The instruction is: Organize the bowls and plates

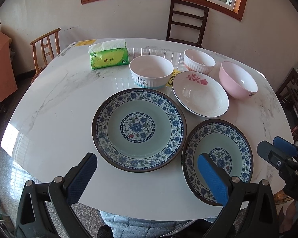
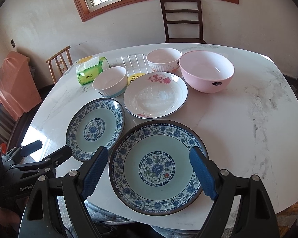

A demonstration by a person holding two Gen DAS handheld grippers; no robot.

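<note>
Two blue-flowered plates lie side by side near the table's front edge: the left one (image 1: 139, 130) (image 2: 95, 128) and the right one (image 1: 218, 162) (image 2: 157, 166). Behind them sit a white plate with a red rose (image 1: 200, 95) (image 2: 156, 97), a white "Dog" bowl (image 1: 151, 71) (image 2: 110, 81), a small ribbed bowl (image 1: 198, 60) (image 2: 163, 59) and a pink bowl (image 1: 238, 79) (image 2: 206, 71). My left gripper (image 1: 147, 157) (image 2: 49, 148) hovers open at the left plate's near rim, holding nothing. My right gripper (image 2: 149, 150) (image 1: 272, 144) hangs open over the right plate's near side, holding nothing.
A green tissue pack (image 1: 108, 56) (image 2: 91, 69) lies at the back left of the white marble table (image 1: 59, 119) (image 2: 248, 129). A dark chair (image 1: 186, 23) stands behind the table and a light wooden chair (image 1: 46, 47) at its left. A yellow card (image 2: 136, 77) lies between the bowls.
</note>
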